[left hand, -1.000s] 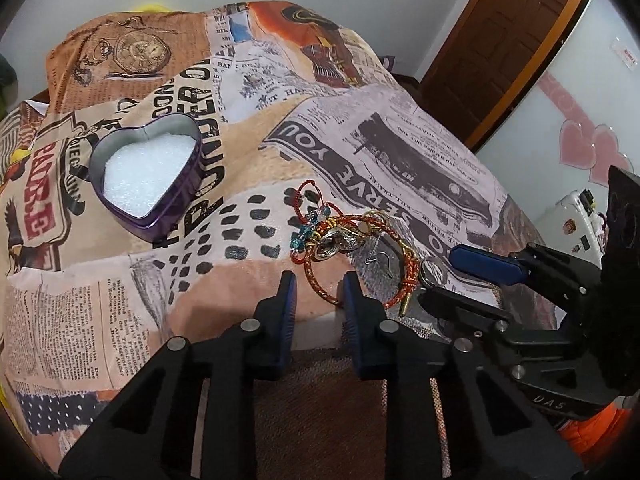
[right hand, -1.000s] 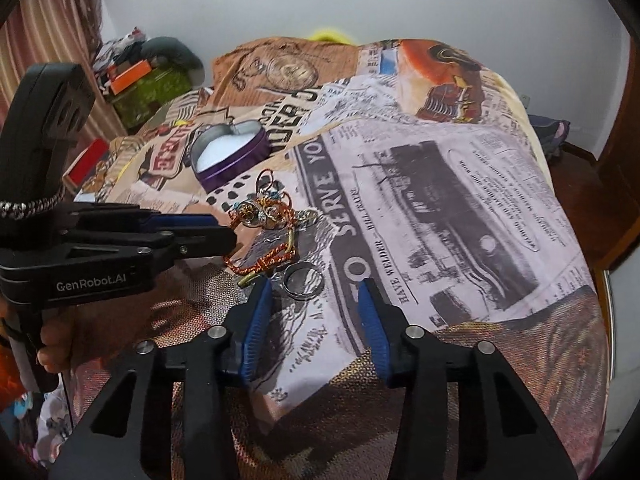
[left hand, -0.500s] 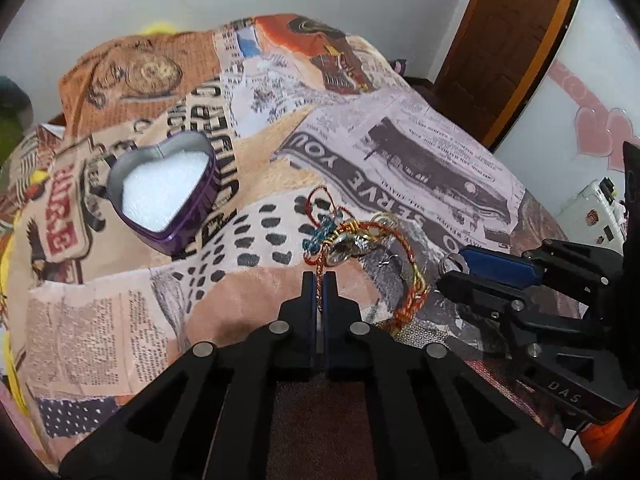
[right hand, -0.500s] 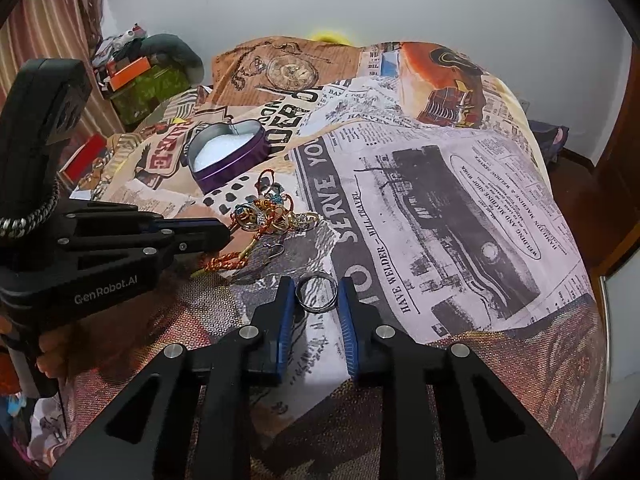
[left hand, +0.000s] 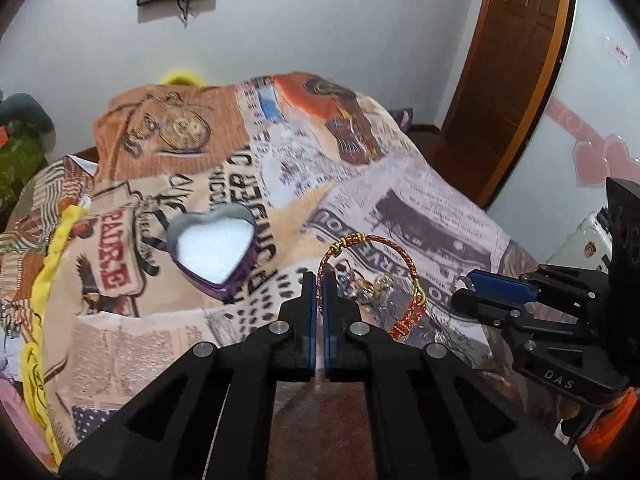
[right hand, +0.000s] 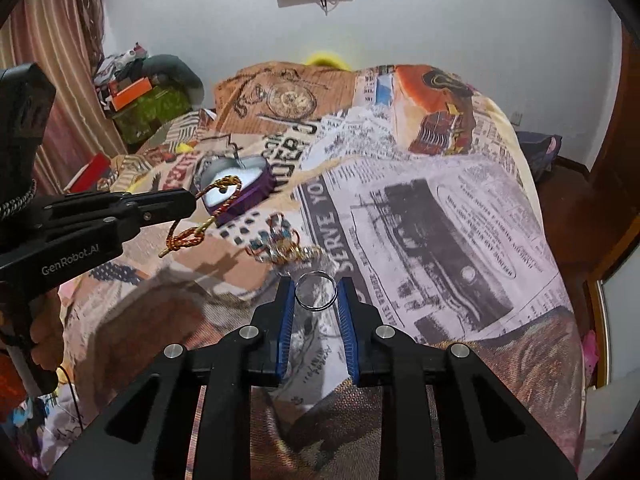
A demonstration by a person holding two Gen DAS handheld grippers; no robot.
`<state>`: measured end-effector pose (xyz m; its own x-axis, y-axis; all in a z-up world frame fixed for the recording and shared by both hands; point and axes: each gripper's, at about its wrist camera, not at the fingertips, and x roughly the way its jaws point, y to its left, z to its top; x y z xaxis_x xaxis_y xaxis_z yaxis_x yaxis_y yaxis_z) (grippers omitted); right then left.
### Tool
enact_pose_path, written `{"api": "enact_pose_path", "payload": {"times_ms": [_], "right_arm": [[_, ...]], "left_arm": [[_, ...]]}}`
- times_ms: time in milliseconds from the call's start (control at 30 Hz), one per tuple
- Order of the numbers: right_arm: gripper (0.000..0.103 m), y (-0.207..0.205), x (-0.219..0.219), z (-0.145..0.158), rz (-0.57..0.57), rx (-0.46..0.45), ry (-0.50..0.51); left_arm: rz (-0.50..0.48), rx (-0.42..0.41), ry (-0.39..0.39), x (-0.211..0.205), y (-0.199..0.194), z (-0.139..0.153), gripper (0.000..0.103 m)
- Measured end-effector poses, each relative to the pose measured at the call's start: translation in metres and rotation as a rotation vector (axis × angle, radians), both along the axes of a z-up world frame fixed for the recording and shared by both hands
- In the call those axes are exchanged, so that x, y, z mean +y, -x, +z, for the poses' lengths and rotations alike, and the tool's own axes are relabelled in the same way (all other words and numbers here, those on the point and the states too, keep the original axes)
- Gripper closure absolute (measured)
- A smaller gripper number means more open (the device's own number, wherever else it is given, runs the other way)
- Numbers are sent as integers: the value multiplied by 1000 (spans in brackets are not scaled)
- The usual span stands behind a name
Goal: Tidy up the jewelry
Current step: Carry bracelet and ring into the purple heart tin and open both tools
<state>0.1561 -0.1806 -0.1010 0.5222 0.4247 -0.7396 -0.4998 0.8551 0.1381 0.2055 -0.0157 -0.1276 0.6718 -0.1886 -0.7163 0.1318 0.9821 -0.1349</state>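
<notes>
My left gripper (left hand: pixel 319 280) is shut on a red and gold braided bracelet (left hand: pixel 384 240) and holds it in the air above the bed; it also shows in the right wrist view (right hand: pixel 212 204). My right gripper (right hand: pixel 316 292) is shut on a silver ring (right hand: pixel 317 291), lifted off the cover. A purple heart-shaped tin (left hand: pixel 214 248) with white foam inside lies open on the bed to the left; it also shows in the right wrist view (right hand: pixel 240 188). A small pile of beaded jewelry (right hand: pixel 280 244) lies on the cover between the grippers.
The bed is covered with a newspaper-print blanket (right hand: pixel 440 220). A brown door (left hand: pixel 504 72) stands at the right. Clutter and a green box (right hand: pixel 148 108) sit by the curtain at the left. A yellow cloth edge (left hand: pixel 40 320) runs along the bed's left side.
My left gripper closed on the braided bracelet and lifted it off the pile. My right gripper closed on the silver ring and raised it from the blanket.
</notes>
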Motion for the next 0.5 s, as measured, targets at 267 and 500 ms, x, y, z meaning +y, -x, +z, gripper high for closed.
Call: {"api": "enact_pose_path", "payload": {"times_ms": [267,500], "right_arm": [[83,-3,17,25,15,-60,-18],[83,-14,40,43,49,-106,-36]], "left_arm": [[60,-56,2,27,6,19,102],[101,-101,-23,50,2,33,102]]}}
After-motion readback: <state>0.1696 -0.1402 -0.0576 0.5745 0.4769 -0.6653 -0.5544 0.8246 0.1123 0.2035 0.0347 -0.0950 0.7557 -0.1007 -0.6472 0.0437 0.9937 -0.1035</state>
